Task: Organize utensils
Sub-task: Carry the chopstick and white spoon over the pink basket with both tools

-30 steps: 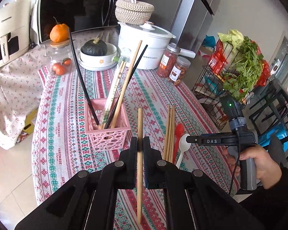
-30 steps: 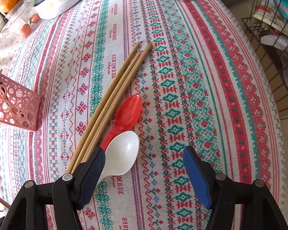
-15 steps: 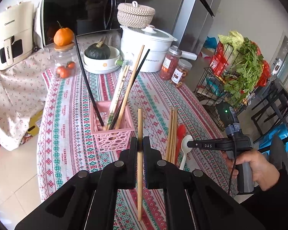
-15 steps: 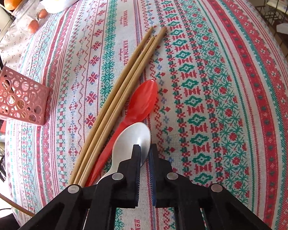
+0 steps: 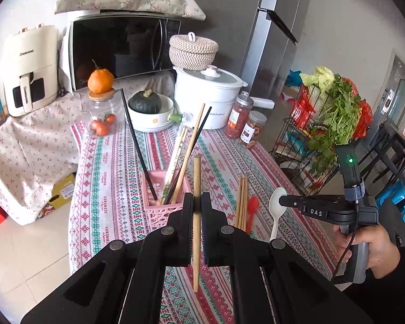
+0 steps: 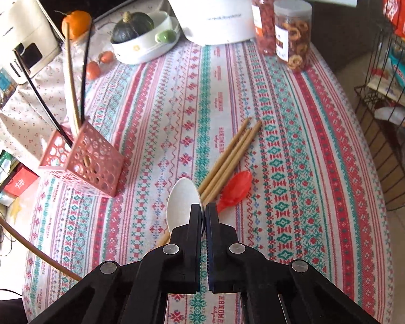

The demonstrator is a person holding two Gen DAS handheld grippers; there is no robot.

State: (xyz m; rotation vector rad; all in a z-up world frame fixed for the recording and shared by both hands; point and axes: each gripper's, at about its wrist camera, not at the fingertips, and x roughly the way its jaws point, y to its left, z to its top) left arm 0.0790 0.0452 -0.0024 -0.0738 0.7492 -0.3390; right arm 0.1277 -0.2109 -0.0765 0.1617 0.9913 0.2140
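My left gripper (image 5: 198,202) is shut on a wooden chopstick (image 5: 196,178) that stands upright, just right of the pink perforated holder (image 5: 159,210) with several chopsticks in it. My right gripper (image 6: 203,210) is shut on the white spoon (image 6: 182,202) by the edge of its bowl and has it lifted off the cloth; the left wrist view shows that spoon (image 5: 276,210) hanging from the right gripper (image 5: 282,202). Three wooden chopsticks (image 6: 229,159) and a red spoon (image 6: 235,187) lie on the tablecloth under it. The pink holder (image 6: 86,162) stands to the left.
Along the table's far side stand a white pot (image 5: 208,100), a bowl with a dark squash (image 5: 148,108), two jars (image 5: 245,124) and a glass jar of tomatoes (image 5: 102,118). A wire rack with greens (image 5: 326,124) is right of the table. A hand (image 5: 370,248) holds the right gripper.
The right gripper's jaws closed on the white spoon and lifted it off the cloth. The left gripper rose a little with its chopstick still held.
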